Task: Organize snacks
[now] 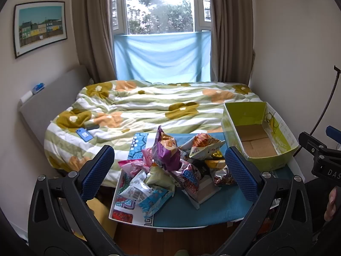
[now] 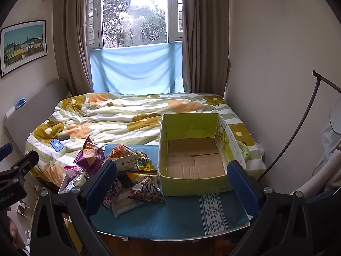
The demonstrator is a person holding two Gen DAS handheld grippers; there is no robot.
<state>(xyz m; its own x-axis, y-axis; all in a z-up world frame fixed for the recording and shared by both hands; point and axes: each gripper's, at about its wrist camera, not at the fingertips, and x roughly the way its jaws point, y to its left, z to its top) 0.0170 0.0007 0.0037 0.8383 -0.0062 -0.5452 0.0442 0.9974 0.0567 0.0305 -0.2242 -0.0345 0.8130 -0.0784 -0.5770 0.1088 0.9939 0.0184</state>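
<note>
We hold the left gripper [image 1: 169,170] low in front of the small table [image 1: 204,215], its blue pads spread wide with nothing between them. Framed by the pads sits the heap of snack bags [image 1: 170,170], piled on the blue cloth that covers the table. A purple bag [image 1: 167,151] stands tallest in the heap; a light blue packet [image 1: 154,200] lies at its 7 o'clock, hanging toward the table's near edge. The green box [image 1: 255,132] rests at 2 o'clock from the heap, open-topped, bare cardboard showing on its floor.

The right gripper [image 2: 172,186] also hangs spread and holds nothing. In its view the box [image 2: 191,147] fills the centre, and the heap [image 2: 119,170] lies at 9 o'clock from it, one brown-and-white bag [image 2: 147,192] touching the box's near corner. The gripper's left finger [image 2: 102,183] covers part of the heap.

Behind the table runs the bed with a flowered quilt [image 1: 136,108]; a blue phone [image 1: 84,134] lies on it at 10 o'clock from the heap. A window [image 1: 159,6] with curtains stands at 12 o'clock, and a framed picture [image 1: 39,27] hangs on the left wall.
</note>
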